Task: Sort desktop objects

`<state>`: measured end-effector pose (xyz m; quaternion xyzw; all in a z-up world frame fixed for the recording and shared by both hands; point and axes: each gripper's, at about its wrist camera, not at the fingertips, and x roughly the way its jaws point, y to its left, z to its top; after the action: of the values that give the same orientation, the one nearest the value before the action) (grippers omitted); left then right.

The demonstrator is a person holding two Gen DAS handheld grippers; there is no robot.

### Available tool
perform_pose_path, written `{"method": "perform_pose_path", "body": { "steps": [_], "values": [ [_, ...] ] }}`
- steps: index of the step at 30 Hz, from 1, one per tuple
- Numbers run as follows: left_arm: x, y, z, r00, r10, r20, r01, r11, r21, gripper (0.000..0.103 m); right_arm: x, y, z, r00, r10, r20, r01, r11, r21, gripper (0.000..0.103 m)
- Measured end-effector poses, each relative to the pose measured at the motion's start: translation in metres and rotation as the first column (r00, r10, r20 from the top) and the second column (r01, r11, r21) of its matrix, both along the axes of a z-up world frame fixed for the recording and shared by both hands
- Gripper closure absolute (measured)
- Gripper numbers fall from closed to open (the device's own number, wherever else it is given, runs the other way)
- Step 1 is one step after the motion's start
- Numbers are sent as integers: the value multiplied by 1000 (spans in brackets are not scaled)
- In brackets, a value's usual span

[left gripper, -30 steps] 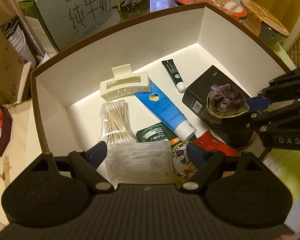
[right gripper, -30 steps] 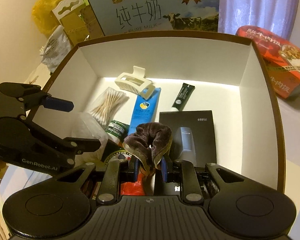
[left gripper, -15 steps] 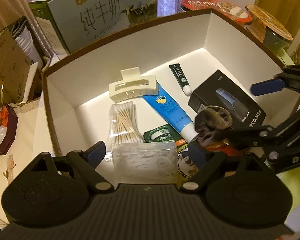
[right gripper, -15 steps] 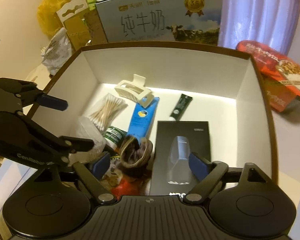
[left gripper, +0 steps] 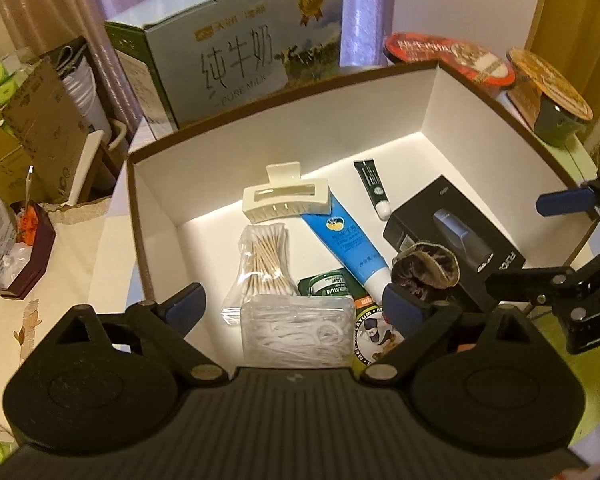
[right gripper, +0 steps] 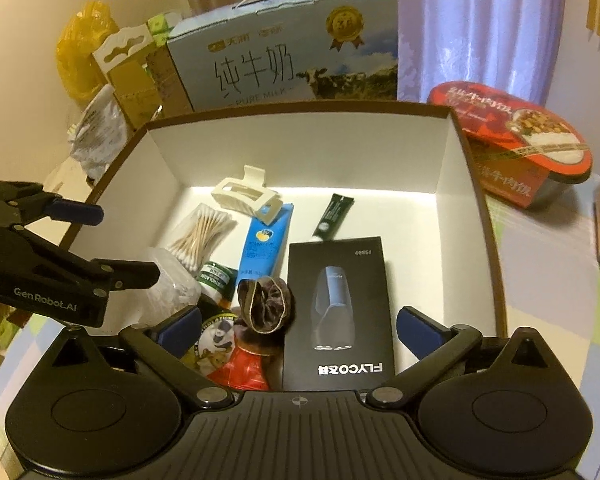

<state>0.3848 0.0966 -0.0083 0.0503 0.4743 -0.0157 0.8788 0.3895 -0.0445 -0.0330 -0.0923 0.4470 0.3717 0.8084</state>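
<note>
Left gripper point(left gripper: 292, 304): jaws opening, nothing clamped; floss-pick box point(left gripper: 298, 332) lies between them, released in the storage box point(left gripper: 340, 128).
Right gripper point(right gripper: 298, 326): jaws opening, empty; brown scrunchie point(right gripper: 264, 304) rests just ahead, dropped beside the shaver box point(right gripper: 336, 312).

White-lined brown box point(right gripper: 452, 152) holds blue tube point(right gripper: 265, 240), black carton point(right gripper: 340, 308), brown scrunchie point(right gripper: 266, 306).

Below my right jaws a brown scrunchie point(right gripper: 265, 304) lies crumpled against the left edge of a black shaver box point(right gripper: 338, 312), which rests flat between them. Ahead sit a blue tube point(right gripper: 265, 240), a small dark tube point(right gripper: 333, 216), a cream hair claw point(right gripper: 246, 196) and bagged cotton swabs point(right gripper: 202, 232). Between my left jaws lies a clear pack point(left gripper: 296, 330) of floss picks.
</note>
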Motion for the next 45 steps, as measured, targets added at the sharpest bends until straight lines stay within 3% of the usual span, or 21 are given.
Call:
{"method": "perform_pose_path", "body": {
  "steps": [16,26,45],
  "values": [
    [-46,-10,39,992,65,105,-65,998,2,4,-17,-15,23,998,-34,45,32,999,29,2],
    [-91,-29,59,981,74,180,-86,995,58,1,-41,-28,39,995,-25,94,21,999,43,2],
    [-169,-61,87,962,144,230,-143,990,-18,1,-106,-74,61,985,-77,156,65,994,83,2]
  ]
}}
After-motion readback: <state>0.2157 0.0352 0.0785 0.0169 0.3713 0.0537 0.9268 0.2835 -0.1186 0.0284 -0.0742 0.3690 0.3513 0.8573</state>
